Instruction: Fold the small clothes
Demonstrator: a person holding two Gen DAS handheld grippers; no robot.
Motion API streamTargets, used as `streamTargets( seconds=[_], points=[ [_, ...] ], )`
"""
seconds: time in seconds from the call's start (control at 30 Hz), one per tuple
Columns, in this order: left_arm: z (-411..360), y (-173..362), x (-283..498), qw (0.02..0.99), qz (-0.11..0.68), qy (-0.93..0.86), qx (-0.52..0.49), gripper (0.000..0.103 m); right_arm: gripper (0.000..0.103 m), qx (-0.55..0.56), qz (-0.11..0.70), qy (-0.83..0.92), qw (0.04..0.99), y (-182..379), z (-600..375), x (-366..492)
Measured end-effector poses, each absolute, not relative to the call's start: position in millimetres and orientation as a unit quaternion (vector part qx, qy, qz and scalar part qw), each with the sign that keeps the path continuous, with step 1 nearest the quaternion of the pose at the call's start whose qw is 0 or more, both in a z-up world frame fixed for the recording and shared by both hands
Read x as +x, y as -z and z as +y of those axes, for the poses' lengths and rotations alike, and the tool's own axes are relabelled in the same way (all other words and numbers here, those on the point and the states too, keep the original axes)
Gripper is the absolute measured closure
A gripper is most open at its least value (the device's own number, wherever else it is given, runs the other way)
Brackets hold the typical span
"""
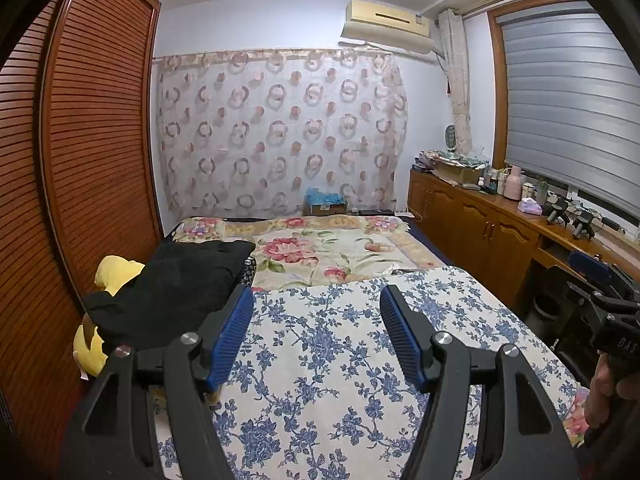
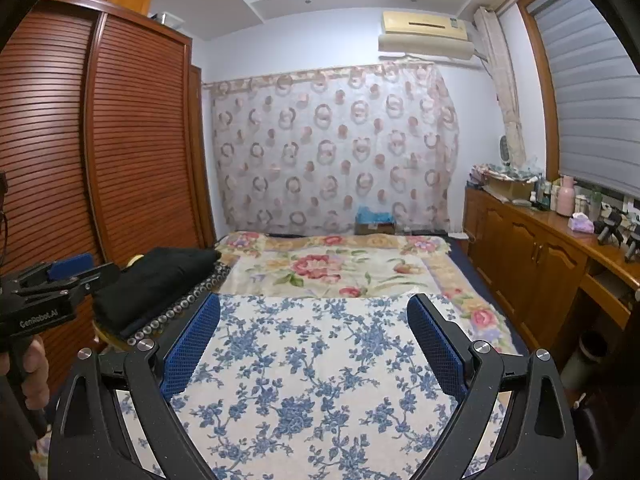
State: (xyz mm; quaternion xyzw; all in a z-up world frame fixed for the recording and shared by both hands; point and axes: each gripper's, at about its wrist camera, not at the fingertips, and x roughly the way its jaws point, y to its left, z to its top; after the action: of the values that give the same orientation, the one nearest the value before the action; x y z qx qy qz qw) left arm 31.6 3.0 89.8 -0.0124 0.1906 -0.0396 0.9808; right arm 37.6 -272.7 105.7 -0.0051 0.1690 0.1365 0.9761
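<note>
Left wrist: left claw open, empty.

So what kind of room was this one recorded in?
A home bedroom, most likely. A bed with flowered covers fills the middle, a slatted wooden wardrobe stands along its left side, and an air conditioner hangs above a patterned curtain.
</note>
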Motion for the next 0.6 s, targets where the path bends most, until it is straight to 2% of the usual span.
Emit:
streamTargets(
  seconds=[0.6],
  points=[
    [6.6, -88.5, 32.2, 0.981, 0.188, 0.035, -0.012, 0.038, 0.007, -0.005, 0.170, -0.136, 0.976, -106.6, -272.1, 37.5]
  ],
)
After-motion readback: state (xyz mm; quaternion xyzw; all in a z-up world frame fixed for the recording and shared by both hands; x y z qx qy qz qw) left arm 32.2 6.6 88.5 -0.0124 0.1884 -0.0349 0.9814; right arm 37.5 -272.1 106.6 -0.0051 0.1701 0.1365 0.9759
